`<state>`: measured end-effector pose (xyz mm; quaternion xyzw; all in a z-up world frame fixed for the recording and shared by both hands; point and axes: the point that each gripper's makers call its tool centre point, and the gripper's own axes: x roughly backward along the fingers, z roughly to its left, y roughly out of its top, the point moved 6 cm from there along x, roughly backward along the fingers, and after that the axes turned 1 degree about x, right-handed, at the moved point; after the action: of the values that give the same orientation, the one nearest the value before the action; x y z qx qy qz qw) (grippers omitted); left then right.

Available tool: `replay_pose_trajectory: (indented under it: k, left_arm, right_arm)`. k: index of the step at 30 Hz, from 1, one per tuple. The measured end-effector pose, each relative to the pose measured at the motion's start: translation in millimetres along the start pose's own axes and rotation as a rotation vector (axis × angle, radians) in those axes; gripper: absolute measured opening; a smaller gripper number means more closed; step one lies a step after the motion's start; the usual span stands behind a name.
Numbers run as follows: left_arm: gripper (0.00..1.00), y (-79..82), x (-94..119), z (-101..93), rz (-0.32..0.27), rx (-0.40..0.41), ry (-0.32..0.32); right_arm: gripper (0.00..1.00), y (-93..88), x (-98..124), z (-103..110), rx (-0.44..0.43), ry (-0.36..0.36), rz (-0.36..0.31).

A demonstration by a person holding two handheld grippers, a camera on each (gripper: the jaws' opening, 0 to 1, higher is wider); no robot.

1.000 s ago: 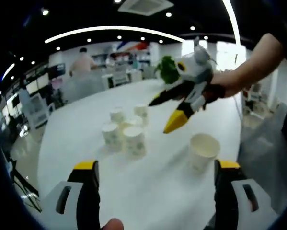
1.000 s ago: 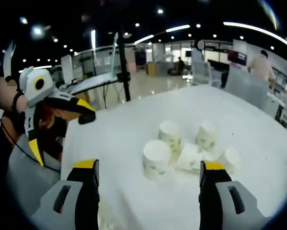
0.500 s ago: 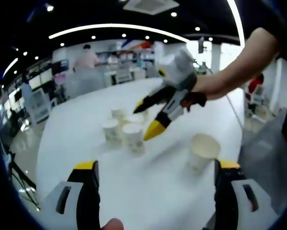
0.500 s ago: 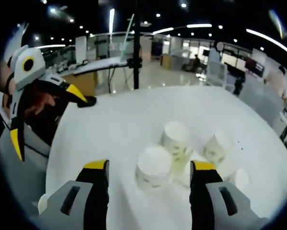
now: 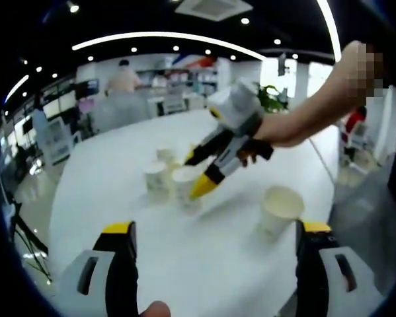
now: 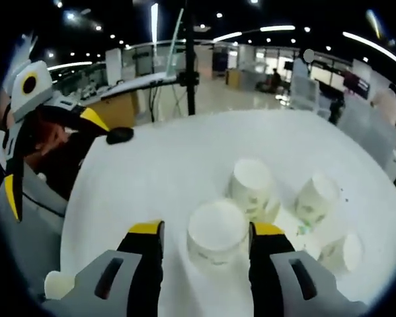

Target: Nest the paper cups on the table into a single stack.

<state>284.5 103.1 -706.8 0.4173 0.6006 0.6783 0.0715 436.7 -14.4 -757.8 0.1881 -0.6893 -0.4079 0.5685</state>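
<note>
The right tool (image 6: 201, 231) has closed in on the cluster since a second ago, and now its yellow-tipped jaws stand either side of the nearest inverted cup (image 6: 215, 232), spread a little wider than it, not visibly pinching. That cup stands base-up, long axis vertical, white with a faint green print. Beside it two more upside-down cups (image 6: 252, 186) (image 6: 315, 198), and another (image 6: 345, 252) at the right; four in the right gripper view. In the left gripper view, a lone cup (image 5: 277, 209) stands mouth-up, well apart from the cluster on the white tabletop (image 5: 217, 264). The left tool (image 5: 214, 231) hangs wide open, holding nothing.
</note>
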Motion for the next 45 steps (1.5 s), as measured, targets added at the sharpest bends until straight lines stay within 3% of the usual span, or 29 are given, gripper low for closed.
replay_pose_trajectory:
  k: [7, 20, 25, 29, 39, 45]
  left_arm:
    - [0.98, 3.3, 3.1, -0.7, 0.001, -0.023, 0.000]
    - [0.98, 4.4, 1.5, -0.3, -0.004, -0.015, 0.001]
    - [0.98, 7.9, 1.0, -1.0, -0.010, -0.010, -0.003]
    - [0.98, 16.8, 2.8, -0.5, -0.032, -0.005, -0.003]
    - [0.98, 29.4, 3.4, -2.1, -0.040, -0.043, -0.030]
    - [0.98, 34.0, 3.3, -4.8, -0.041, -0.051, -0.050]
  right_arm:
    - [0.35, -1.0, -3.0, -4.0, -0.012, -0.014, 0.019]
    - [0.35, -4.0, 3.5, 3.8, -0.045, 0.001, 0.013]
    - [0.35, 0.7, 18.0, 15.0, -0.050, 0.000, 0.001]
    - [0.35, 5.8, 31.2, 11.0, -0.071, -0.019, -0.031]
    - [0.35, 20.5, 69.4, 26.9, -0.030, -0.051, -0.069]
    - [0.35, 20.9, 86.1, 16.9, -0.030, -0.088, -0.106]
